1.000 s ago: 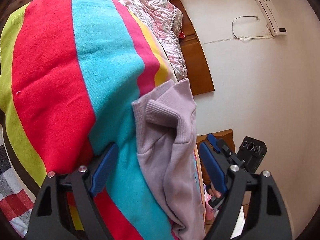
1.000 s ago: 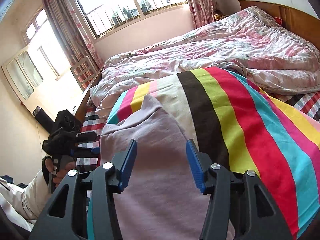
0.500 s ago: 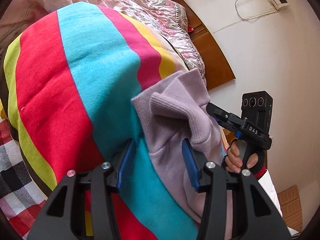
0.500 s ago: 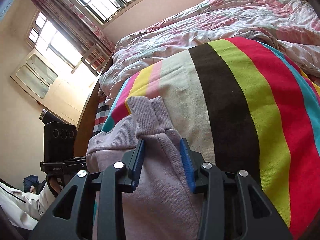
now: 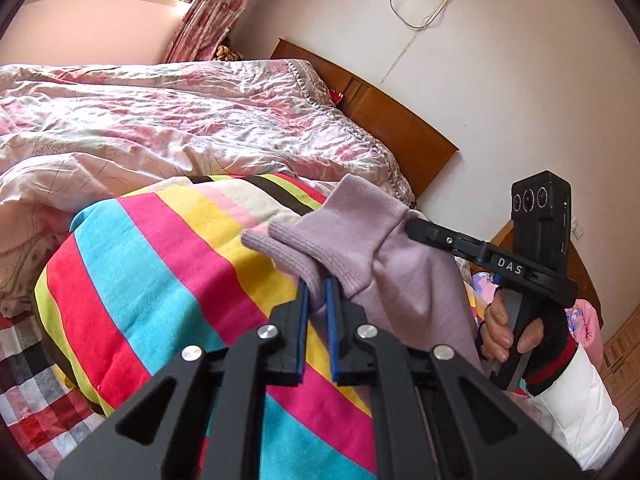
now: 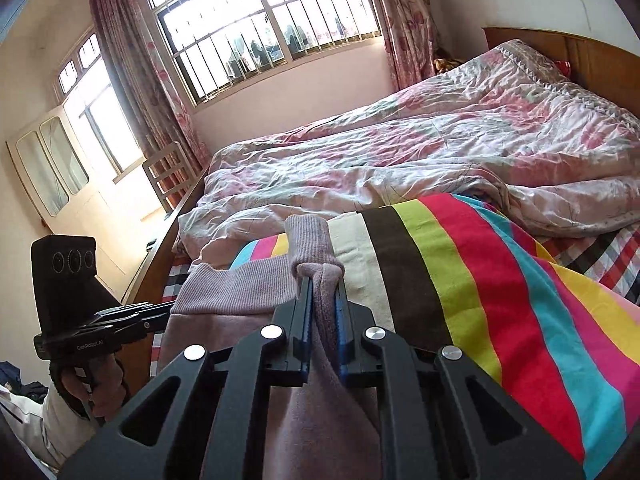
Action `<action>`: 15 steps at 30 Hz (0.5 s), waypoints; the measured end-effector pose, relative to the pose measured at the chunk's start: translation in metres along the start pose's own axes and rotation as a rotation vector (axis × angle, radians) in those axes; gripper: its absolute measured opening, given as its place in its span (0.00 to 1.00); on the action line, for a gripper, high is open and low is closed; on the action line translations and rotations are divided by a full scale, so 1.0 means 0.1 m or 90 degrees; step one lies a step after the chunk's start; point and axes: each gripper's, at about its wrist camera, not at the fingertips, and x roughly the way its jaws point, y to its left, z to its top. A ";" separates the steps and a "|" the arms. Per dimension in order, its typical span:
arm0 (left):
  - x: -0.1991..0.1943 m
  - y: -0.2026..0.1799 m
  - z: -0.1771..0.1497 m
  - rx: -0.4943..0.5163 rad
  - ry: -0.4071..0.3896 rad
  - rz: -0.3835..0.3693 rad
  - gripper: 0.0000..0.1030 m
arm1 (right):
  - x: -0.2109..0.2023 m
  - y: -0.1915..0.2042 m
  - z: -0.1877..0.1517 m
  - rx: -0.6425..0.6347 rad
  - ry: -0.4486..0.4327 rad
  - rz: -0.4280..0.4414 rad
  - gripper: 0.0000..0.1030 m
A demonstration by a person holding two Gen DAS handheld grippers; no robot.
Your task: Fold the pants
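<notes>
The lilac knit pants (image 5: pixel 412 280) hang bunched above the striped blanket (image 5: pixel 160 280), ribbed cuffs up. In the left wrist view, my left gripper (image 5: pixel 316 286) is closing its jaws on one ribbed cuff, and the blue pads press the fabric. In the right wrist view, my right gripper (image 6: pixel 322 284) is closing on the other ribbed end of the pants (image 6: pixel 240 284), with cloth pinched between its pads. Each view shows the other gripper's black body beside the pants, held by a hand (image 5: pixel 504 332).
A rumpled pink floral quilt (image 6: pixel 440 148) covers the far half of the bed. The wooden headboard (image 5: pixel 400 124) stands against the wall. A checked sheet (image 5: pixel 36 380) shows at the bed's near edge. A barred window (image 6: pixel 264 28) and a chair (image 6: pixel 168 176) lie beyond.
Both grippers went from open around the pants to shut on the ribbed cuffs. The left gripper rose and rolled, lifting the cloth off the blanket.
</notes>
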 end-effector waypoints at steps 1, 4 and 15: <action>0.03 0.07 -0.03 -0.005 0.004 0.005 0.08 | 0.04 -0.02 -0.01 0.006 0.004 0.001 0.11; 0.31 0.36 -0.26 -0.009 0.067 0.042 0.08 | 0.31 -0.12 -0.17 0.041 0.047 0.003 0.15; -0.11 0.58 -0.32 -0.133 -0.014 -0.023 0.41 | 0.22 -0.04 -0.40 0.037 0.008 -0.024 0.65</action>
